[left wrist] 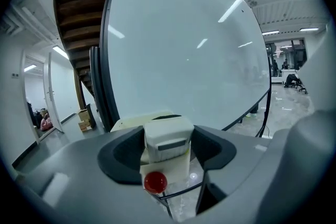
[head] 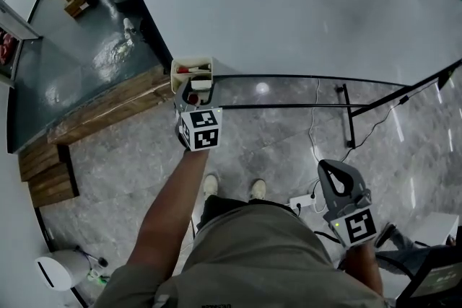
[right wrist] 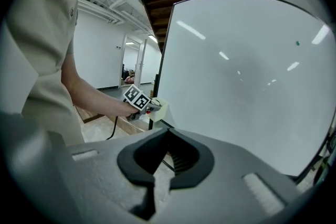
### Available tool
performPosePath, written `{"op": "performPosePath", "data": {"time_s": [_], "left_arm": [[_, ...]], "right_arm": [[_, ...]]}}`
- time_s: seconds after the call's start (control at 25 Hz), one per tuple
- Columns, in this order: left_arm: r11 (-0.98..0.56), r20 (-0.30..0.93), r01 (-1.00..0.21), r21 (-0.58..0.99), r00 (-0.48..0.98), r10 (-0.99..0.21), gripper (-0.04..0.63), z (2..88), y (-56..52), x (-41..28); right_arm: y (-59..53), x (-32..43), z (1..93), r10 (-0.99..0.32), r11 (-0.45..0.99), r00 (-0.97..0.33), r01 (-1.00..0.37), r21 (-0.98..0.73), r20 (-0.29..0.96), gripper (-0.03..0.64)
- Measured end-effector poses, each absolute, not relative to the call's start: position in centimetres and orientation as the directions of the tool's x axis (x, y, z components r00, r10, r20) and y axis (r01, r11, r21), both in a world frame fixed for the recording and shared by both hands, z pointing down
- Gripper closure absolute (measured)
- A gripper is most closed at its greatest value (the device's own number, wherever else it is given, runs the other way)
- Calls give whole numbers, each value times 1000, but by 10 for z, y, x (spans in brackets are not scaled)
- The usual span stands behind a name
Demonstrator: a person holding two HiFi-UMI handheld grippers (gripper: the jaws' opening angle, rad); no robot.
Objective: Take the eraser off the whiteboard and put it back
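Beige clothes (head: 253, 249) of the person fill the near edge of the head view, with two pale shoes (head: 258, 188) on the grey floor just beyond.

On the left, wooden steps (head: 101, 108) run along the dark floor.

Right of them, the left arm reaches far out to the left gripper (head: 198, 96), which is at a cream holder (head: 189, 64) fixed at the whiteboard's (head: 289, 3) lower left corner. In the left gripper view its jaws stand wide and close on the two sides of the white eraser (left wrist: 168, 139), with no gap showing at either pad. The eraser sits at the holder, above the holder's front wall, and a red round cap (left wrist: 155, 182) shows just below it. I cannot tell whether the eraser is lifted clear of the holder.

The whiteboard spreads to the right, blank and glossy, and its black stand foot (head: 348, 115) rests on the floor.

Farther right and nearer, the right gripper (head: 332, 169) hangs low beside the person's hip, well apart from the board. Its jaws are pressed together with nothing between them. A white power strip (head: 307, 202) lies on the floor just left of it.
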State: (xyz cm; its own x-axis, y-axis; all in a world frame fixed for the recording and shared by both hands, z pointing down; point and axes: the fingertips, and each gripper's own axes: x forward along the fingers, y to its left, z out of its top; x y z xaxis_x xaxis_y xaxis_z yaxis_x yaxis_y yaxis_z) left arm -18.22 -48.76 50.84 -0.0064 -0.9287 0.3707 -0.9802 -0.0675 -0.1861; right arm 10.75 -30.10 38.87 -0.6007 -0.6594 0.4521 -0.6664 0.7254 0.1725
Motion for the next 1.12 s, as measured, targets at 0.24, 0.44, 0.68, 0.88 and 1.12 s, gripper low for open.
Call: {"op": "performPosePath", "data": {"time_s": [0.24, 0.44, 0.68, 0.88, 1.12], "left_arm": [[-97, 342, -976, -195, 24, -939, 318, 491, -484, -182], [-136, 302, -972, -192, 73, -951, 318, 463, -469, -181], [-183, 203, -967, -178, 146, -968, 319, 407, -439, -179], [-223, 151, -962, -157, 200, -968, 319, 362, -402, -181], [-253, 117, -957, -144, 237, -964, 319, 316, -353, -187]], "right_arm": [[-315, 97, 391, -636, 750, -624, -638, 174, 453, 614], [-320, 76, 391, -609, 779, -664, -604, 170, 433, 614], [-324, 48, 390, -571, 812, -707, -559, 165, 416, 614], [-322, 23, 387, -540, 837, -737, -521, 167, 406, 614], [-321, -6, 386, -492, 868, -775, -472, 154, 397, 614]]}}
